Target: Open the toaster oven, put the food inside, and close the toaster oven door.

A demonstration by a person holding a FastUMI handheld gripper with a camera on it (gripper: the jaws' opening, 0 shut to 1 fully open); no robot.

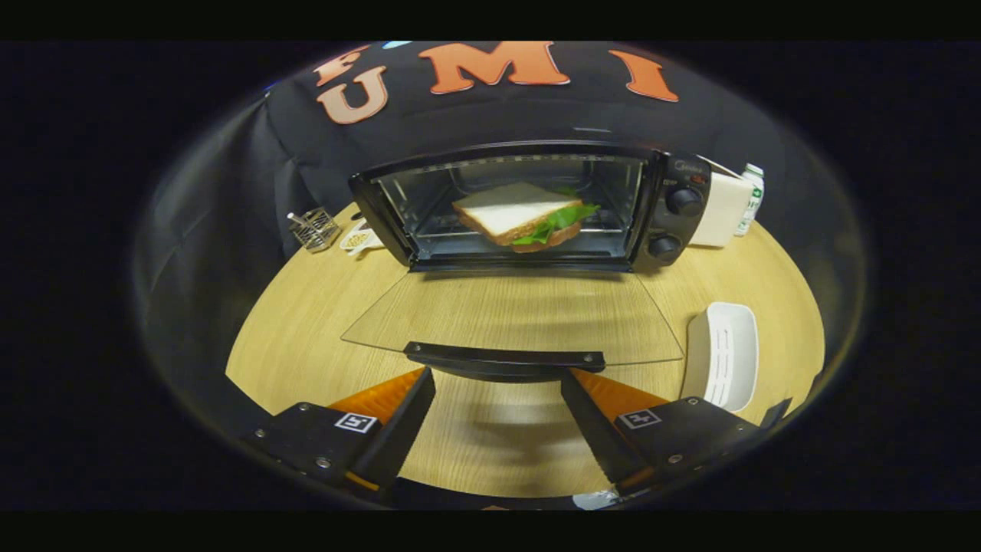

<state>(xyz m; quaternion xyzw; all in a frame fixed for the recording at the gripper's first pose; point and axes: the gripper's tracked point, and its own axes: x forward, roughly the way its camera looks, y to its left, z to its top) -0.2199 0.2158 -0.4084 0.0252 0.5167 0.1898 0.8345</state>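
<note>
A black toaster oven stands at the back of the round wooden table. Its glass door lies folded down flat toward me, with the dark door handle just ahead of my fingertips. A sandwich of white bread with green lettuce rests on the rack inside the oven. My gripper is open, with nothing between its fingers, and hovers right behind the handle, above the table.
A white oblong dish lies to the right of the door. A small wire basket and a little white dish sit left of the oven. A white box and a carton stand to its right.
</note>
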